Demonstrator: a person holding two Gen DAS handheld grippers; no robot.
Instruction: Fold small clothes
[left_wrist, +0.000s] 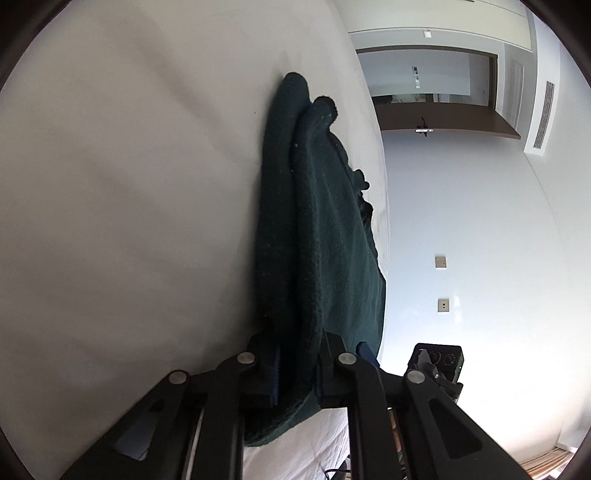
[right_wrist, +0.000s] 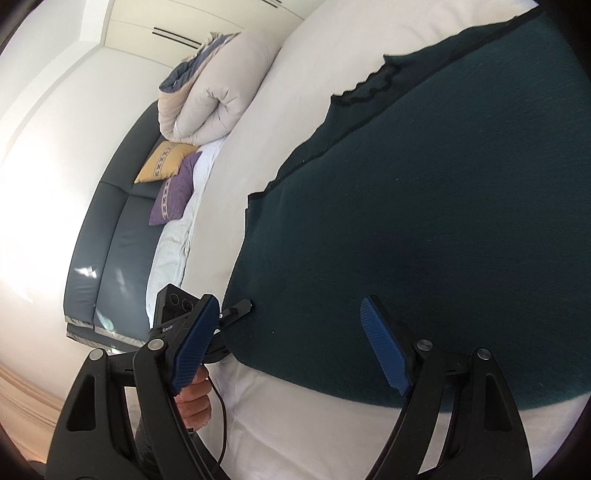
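— While the wide white bed (right_wrist: 295, 417) fills both views, where is the garment?
— A dark green knitted sweater (right_wrist: 424, 229) lies spread flat on it, hem nearest.
— And the left tool (left_wrist: 297, 363)?
— Pressed together, pinching a raised fold of that sweater.
— The right tool (right_wrist: 291, 347)?
— Spread wide above the hem, gripping nothing.

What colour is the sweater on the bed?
Dark green sweater with black edging, clearest in the right wrist view.

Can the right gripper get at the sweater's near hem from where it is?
Probably yes: the right gripper is open just above the dark green sweater, with nothing between its fingers and the hem.
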